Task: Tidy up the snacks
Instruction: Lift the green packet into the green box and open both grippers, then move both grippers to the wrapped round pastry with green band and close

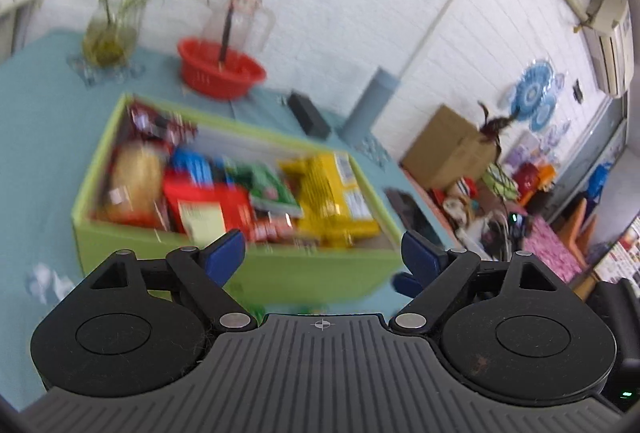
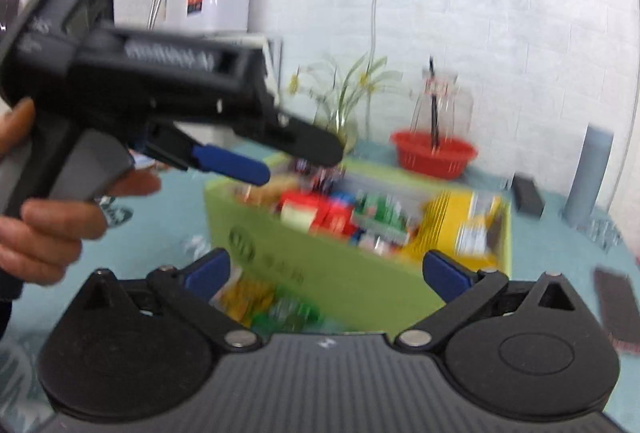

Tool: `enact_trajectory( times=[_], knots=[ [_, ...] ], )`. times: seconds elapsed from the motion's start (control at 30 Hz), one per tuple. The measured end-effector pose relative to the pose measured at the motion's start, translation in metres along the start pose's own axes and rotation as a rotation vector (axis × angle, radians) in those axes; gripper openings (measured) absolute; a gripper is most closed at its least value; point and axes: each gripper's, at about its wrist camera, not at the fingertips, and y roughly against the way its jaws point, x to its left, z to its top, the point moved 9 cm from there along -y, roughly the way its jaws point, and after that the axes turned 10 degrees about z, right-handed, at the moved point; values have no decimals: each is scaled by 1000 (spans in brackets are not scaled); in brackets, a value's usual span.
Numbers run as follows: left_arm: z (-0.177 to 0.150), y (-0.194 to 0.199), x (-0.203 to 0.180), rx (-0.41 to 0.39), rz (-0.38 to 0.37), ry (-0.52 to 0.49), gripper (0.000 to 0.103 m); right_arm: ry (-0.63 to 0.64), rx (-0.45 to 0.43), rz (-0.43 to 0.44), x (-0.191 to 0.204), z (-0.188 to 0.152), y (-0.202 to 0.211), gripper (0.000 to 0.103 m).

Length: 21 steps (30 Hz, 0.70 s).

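Observation:
A light green box [image 1: 224, 253] stands on the teal table, packed with snack packets: a yellow bag [image 1: 332, 193], a red packet [image 1: 204, 209], a green packet [image 1: 272, 185] and a brown bag [image 1: 136, 177]. My left gripper [image 1: 322, 253] hovers in front of the box, open with nothing between its blue pads. My right gripper [image 2: 326, 269] is also open and empty, facing the box [image 2: 340, 273] from the other front corner. A blurred yellow and green packet [image 2: 260, 305] lies on the table just below it. A hand [image 2: 48, 229] holds the left gripper, whose blue finger [image 2: 232, 163] points toward the box.
Behind the box stand a red basket [image 1: 220, 69], a clear pitcher [image 1: 240, 13] and a glass vase with a plant [image 1: 108, 37]. A small black box [image 1: 308, 113] and a grey cylinder [image 1: 368, 105] sit at the back right. A dark flat object [image 2: 616, 313] lies at the right.

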Motion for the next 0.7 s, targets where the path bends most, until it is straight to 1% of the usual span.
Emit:
enact_trajectory(
  times=[0.07,0.13,0.2,0.27,0.37,0.43,0.47,0.53,0.6,0.7],
  knots=[
    [-21,-15,-2,82,3,23,72,-42,65,-17,-8,-24,-10,102],
    [-38,-28,-6,152,-26,49,72,-81,101,-24,-11,-45,-18,102],
    [-47,-40,-11,190,-45,69,73,-130,116,-33,-23,-55,-29,102],
    [-52,-52,-13,218,-34,81,73,-161,104,-24,-27,-58,-31,102],
    [-57,-71,-15,248,-31,106,73,-180,104,4,-27,-62,-32,102],
    [-62,-81,-17,265,-48,114,72,-195,110,20,-27,-64,-32,102],
    [-64,-84,-18,263,-49,112,72,-201,114,22,-27,-66,-33,102],
    [-68,-87,-17,268,-44,105,70,-195,141,-1,-29,-70,-36,102],
    [-68,-86,-18,266,-61,92,70,-196,154,5,-28,-72,-38,102],
    [-72,-87,-21,284,-105,75,70,-181,164,9,-25,-73,-39,102]
  ],
)
